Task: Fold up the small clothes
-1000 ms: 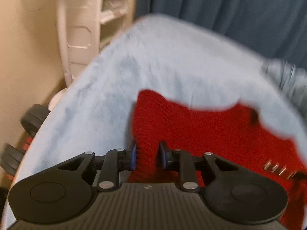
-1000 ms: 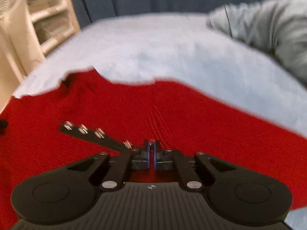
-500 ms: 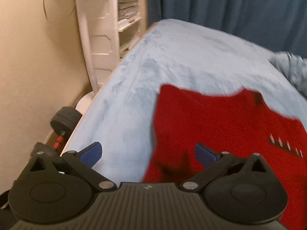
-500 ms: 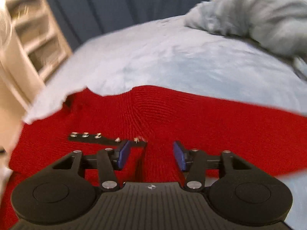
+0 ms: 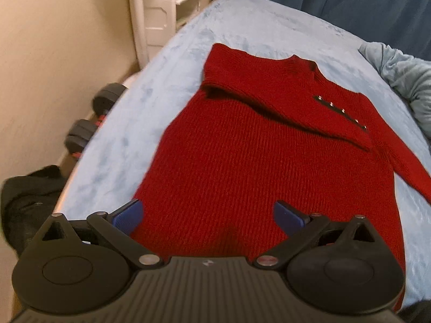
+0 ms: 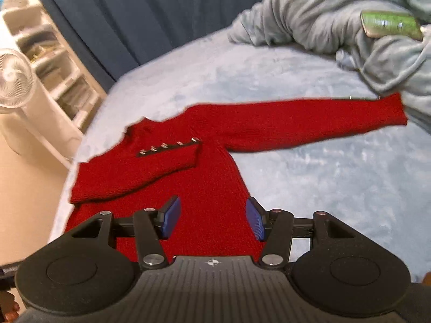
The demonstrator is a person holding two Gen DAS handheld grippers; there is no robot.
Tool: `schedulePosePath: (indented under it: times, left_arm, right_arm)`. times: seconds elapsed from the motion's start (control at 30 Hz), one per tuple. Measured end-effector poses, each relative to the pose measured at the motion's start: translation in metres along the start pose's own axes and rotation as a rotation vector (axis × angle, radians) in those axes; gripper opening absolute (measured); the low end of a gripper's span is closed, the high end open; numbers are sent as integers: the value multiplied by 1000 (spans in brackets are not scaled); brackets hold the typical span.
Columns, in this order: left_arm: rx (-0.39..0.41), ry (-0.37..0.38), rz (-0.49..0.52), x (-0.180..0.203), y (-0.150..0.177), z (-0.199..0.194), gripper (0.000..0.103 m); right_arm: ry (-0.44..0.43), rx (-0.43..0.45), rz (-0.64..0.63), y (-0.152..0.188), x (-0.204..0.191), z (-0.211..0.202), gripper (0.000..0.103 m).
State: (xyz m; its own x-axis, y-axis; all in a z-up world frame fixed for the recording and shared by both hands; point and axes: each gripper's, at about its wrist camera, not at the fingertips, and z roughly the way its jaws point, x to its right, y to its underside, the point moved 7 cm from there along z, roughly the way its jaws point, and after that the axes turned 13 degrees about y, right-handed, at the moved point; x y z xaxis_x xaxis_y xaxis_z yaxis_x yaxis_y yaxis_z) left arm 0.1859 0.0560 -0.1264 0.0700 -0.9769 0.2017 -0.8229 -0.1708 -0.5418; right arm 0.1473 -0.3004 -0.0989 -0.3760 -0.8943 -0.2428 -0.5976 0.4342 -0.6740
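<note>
Both grippers, left gripper (image 5: 207,212) wide and right gripper (image 6: 212,219) half-spread, hold nothing. Their jaws have just been opening above the red sweater (image 5: 269,161). Soft, limp knit; I judge the outstretched right sleeve's cuff (image 6: 393,110) the best pinch point.

Red knit sweater (image 5: 242,161) — flat, one sleeve folded across

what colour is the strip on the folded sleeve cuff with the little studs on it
Black, set with silver studs, on the red sweater's cuff strip. It shows best in the right wrist view.

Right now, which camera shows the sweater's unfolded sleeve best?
The right wrist view: the unfolded sleeve lies stretched out in full, cuff reaching the grey blanket. The left wrist view catches only part of it, cut off at the right edge.
</note>
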Motion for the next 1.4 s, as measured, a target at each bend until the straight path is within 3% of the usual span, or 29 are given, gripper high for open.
schedulePosePath:
  times: [0.23,0.57,0.9,1.0,1.13,1.4]
  left_arm:
    - [99,-23,92,22,10,-66,103]
    - [134,-31,93,36,11,-94,103]
    - [101,-94,90,43,9,-77,103]
    - [86,-102,98,46,9,-67,103]
    - [34,-113,103,50,11,-46,103]
    - [-28,-137,109,59,12,-14,103]
  right_arm:
    - [-68,65,-29,18,-9,-60,56]
    - [-116,86,5,23,-1,-83,56]
    - [-126,27,34,27,12,-51,56]
    - [-84,-2,51,23,24,-29,56]
    - [34,-77,46,13,46,12,56]
    - [108,-123,63,3,75,55,56]
